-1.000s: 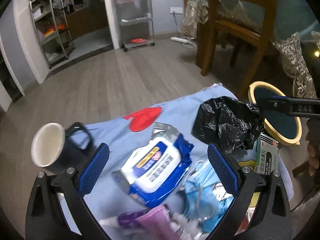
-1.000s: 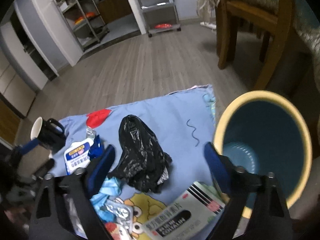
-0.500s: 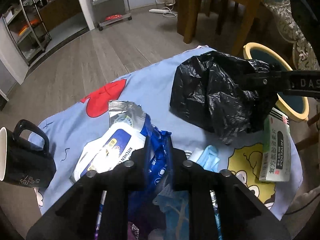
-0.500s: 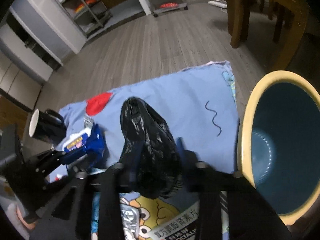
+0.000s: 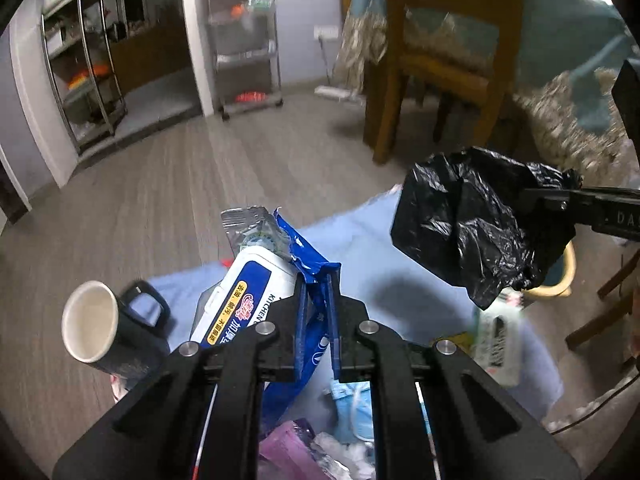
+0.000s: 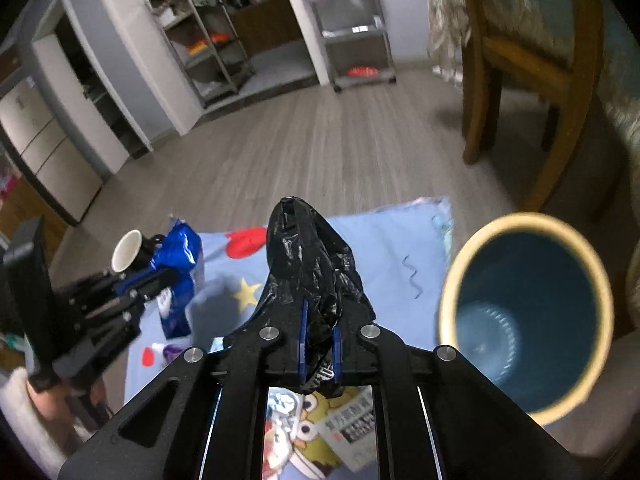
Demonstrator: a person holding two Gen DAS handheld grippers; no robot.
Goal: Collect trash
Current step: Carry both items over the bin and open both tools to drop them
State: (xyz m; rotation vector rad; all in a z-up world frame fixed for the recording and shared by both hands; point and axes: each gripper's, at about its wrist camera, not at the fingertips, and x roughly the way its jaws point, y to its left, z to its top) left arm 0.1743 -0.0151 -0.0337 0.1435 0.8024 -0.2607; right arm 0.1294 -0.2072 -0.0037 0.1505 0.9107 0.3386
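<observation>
Trash is in both of my tools at once: my left gripper (image 5: 318, 320) is pinched tight on the torn blue edge of a wet-wipes packet (image 5: 256, 284), which hangs lifted above the light-blue cartoon cloth (image 5: 360, 236), its white lid facing me and its silver end pointing away. My right gripper (image 6: 318, 344) is squeezed closed on a crumpled black plastic bag (image 6: 310, 260), also raised off the cloth; from the left wrist camera I see that bag (image 5: 468, 220) bunched around the right tool's tip, in front of the bin. That bin (image 6: 524, 312), dark blue inside with a pale yellow rim, stands just beside the cloth's right edge, open and tilted toward my right camera. On the cloth beneath my left tool I can make out a blue face mask (image 5: 352, 404) and something purple (image 5: 288, 448), too blurred to name. A green-and-white medicine box (image 5: 500, 340) lies near the right side of the cloth. A black mug (image 5: 108, 332) with a white interior sits at the cloth's left edge, just beside the wipes. A wooden chair (image 5: 444, 52) stands beyond on the plank floor.
</observation>
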